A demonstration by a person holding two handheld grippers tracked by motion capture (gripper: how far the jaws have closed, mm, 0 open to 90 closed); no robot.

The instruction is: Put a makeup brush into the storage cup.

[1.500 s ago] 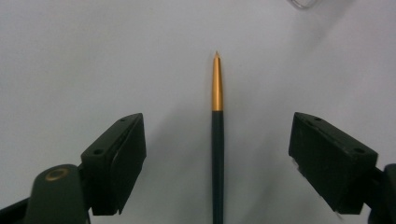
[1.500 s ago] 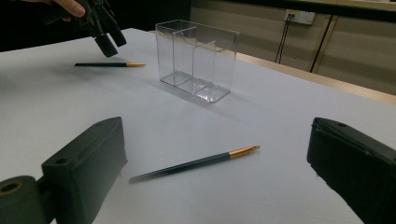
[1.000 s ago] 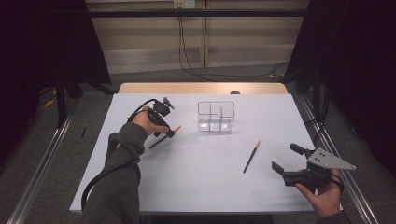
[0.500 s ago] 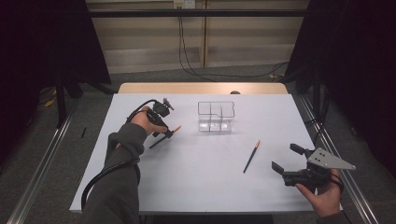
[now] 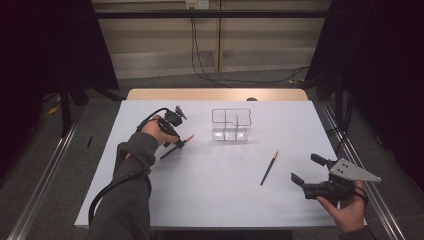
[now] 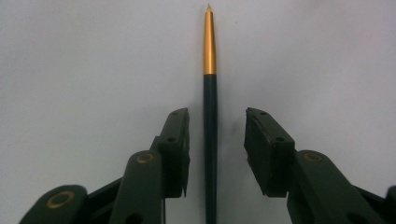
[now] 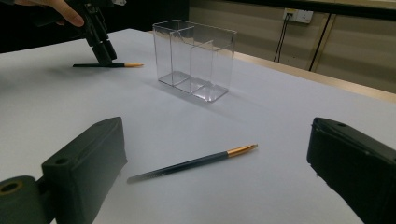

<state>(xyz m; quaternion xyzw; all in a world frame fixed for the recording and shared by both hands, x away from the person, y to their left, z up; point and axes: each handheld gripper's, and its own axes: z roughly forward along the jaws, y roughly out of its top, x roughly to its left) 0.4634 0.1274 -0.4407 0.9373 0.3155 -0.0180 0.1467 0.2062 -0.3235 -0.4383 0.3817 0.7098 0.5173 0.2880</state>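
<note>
High view: the left gripper [image 5: 179, 143] is lowered over a dark pen with a gold tip [image 5: 176, 147] lying left of a clear plastic compartment box [image 5: 231, 125]; a second pen [image 5: 268, 168] lies near the right gripper [image 5: 306, 170], whose jaws stand apart.

Left gripper view: jaws, lately closing, straddle the pen [image 6: 210, 116] untouched.

Right gripper view: jaws gape wide, nothing between.

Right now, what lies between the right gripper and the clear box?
One pen lies flat on the white table, between the open right gripper and the clear box. The right gripper view shows it, apart from both.
</note>
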